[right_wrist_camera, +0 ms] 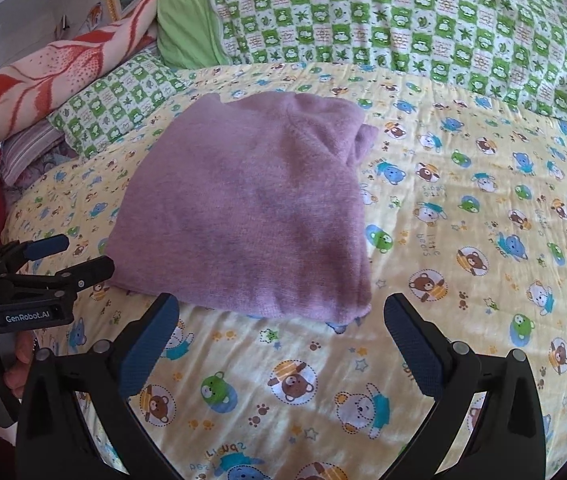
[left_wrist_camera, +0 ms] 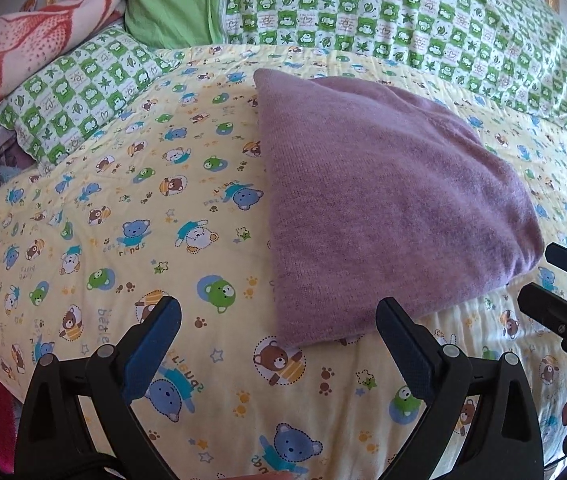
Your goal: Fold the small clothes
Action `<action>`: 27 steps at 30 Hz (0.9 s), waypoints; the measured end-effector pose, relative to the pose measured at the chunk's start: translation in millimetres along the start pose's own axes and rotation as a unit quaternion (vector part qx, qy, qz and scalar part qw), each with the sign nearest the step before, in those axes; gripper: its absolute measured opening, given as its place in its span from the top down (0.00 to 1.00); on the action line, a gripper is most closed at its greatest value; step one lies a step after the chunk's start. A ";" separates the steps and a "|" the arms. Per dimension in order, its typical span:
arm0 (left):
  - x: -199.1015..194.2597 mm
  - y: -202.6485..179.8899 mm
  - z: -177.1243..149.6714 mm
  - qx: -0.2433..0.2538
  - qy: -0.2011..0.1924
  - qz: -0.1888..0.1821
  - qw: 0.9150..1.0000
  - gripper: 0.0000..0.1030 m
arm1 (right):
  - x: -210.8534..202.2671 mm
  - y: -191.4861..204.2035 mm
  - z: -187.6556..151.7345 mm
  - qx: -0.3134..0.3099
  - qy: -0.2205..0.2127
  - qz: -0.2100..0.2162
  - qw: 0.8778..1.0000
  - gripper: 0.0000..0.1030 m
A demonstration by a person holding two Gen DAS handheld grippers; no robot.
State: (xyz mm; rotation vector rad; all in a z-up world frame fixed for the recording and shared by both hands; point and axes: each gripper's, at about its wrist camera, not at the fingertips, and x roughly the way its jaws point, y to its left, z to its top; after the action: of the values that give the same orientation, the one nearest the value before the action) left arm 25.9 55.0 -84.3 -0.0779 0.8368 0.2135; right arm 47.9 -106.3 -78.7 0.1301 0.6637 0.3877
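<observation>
A purple knit garment (left_wrist_camera: 383,200) lies folded into a compact block on the yellow bear-print quilt (left_wrist_camera: 123,240); it also shows in the right wrist view (right_wrist_camera: 243,212). My left gripper (left_wrist_camera: 279,320) is open and empty, just short of the garment's near corner. My right gripper (right_wrist_camera: 281,316) is open and empty, just short of the garment's near edge. The right gripper shows at the right edge of the left wrist view (left_wrist_camera: 555,280). The left gripper shows at the left edge of the right wrist view (right_wrist_camera: 79,256).
A green checked pillow (left_wrist_camera: 403,12) and a plain green pillow (left_wrist_camera: 171,0) lie at the back. A smaller green checked pillow (left_wrist_camera: 79,92) and a red-and-white blanket (left_wrist_camera: 23,36) are stacked at the back left. The quilt (right_wrist_camera: 483,240) spreads wide to the right.
</observation>
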 end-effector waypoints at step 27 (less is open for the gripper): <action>-5.1 -1.2 1.4 -0.010 -0.005 -0.002 1.000 0.03 | 6.2 6.4 6.0 -0.005 0.009 0.001 1.000 0.01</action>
State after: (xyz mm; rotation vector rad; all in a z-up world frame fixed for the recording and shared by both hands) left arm 23.8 53.2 -79.5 -0.0972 0.8253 0.2178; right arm 54.2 -97.9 -76.1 0.1174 0.6782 0.3953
